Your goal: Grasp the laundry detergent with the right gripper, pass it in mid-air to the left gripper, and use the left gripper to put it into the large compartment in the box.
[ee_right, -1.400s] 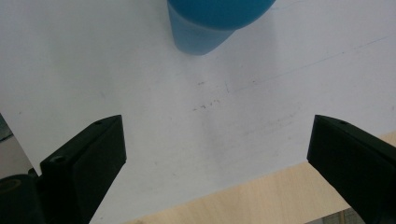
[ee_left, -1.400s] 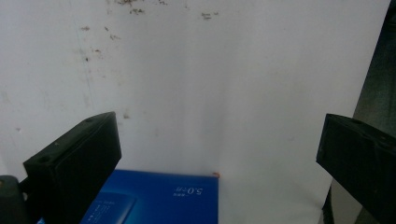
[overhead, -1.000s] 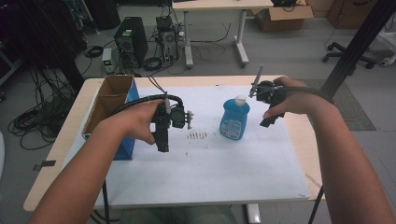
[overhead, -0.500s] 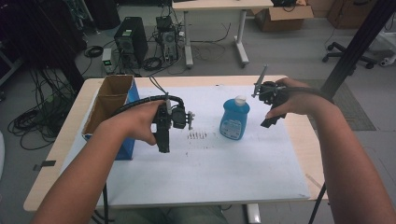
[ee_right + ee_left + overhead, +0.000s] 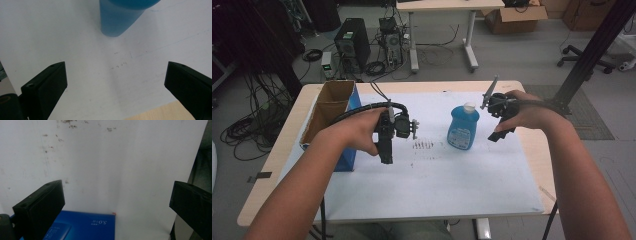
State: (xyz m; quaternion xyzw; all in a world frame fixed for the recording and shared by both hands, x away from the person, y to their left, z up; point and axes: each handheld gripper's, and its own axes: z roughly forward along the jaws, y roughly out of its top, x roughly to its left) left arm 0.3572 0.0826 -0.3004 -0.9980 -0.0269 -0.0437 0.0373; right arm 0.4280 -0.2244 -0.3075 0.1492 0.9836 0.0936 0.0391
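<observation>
Blue bottle (image 5: pixel 462 130) stands upright (apparently), white cap (image 5: pixel 469 106) pointing up.

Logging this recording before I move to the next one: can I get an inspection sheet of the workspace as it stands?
Surface: wooden table under a white sheet with dark scuff marks.
Job's things: blue bottle with white cap, upright, untouched.
Clutter: open cardboard box with blue side at the table's left.
Grippers: left gripper open, above the sheet; right gripper open, right of the bottle, apart from it.
Cables: black cable arcs from the left gripper; more on the floor.
Surroundings: computer tower, second table, chair base.
</observation>
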